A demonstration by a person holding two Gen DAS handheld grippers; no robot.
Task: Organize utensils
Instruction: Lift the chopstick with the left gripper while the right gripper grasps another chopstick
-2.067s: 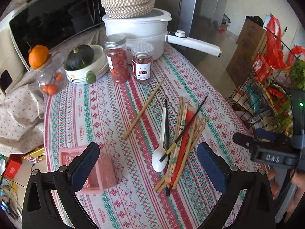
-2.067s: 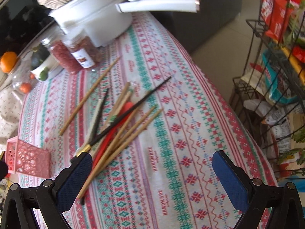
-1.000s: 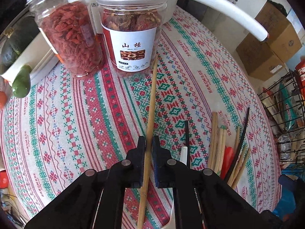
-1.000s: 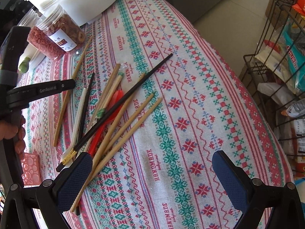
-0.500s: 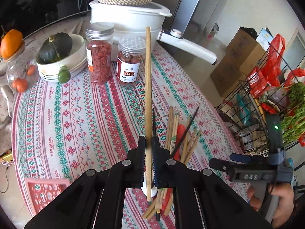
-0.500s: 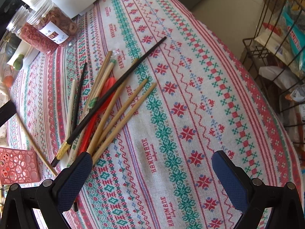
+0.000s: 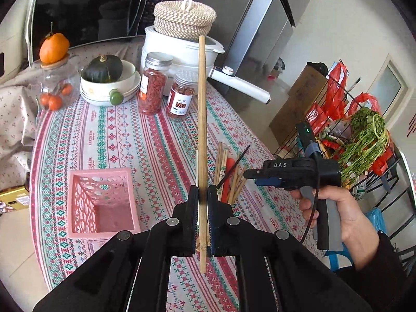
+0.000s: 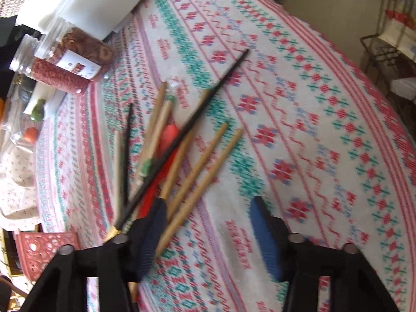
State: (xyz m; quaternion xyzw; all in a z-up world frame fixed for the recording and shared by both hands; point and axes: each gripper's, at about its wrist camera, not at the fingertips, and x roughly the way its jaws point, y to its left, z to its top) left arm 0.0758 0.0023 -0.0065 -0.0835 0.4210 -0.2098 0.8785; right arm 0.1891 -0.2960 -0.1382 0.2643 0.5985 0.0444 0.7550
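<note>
Daylight fills both views. The left wrist view is sharp, with black fisheye corners and bent edges; glare on the wall (image 7: pixel 345 26) at two o'clock. The right wrist view is motion-blurred throughout, smearing the tablecloth (image 8: pixel 299 119).

Left claw (image 7: pixel 202 202) clamped; right claw (image 8: pixel 208 231) closing.

Left gripper (image 7: pixel 202 202) clamped 1 wooden chopstick (image 7: pixel 201 119) and lifted it off the tablecloth (image 7: pixel 124 140). Right gripper (image 8: pixel 208 223) dropped over the pile (image 8: pixel 166 150), jaws closing, 2 chopsticks between them.
</note>
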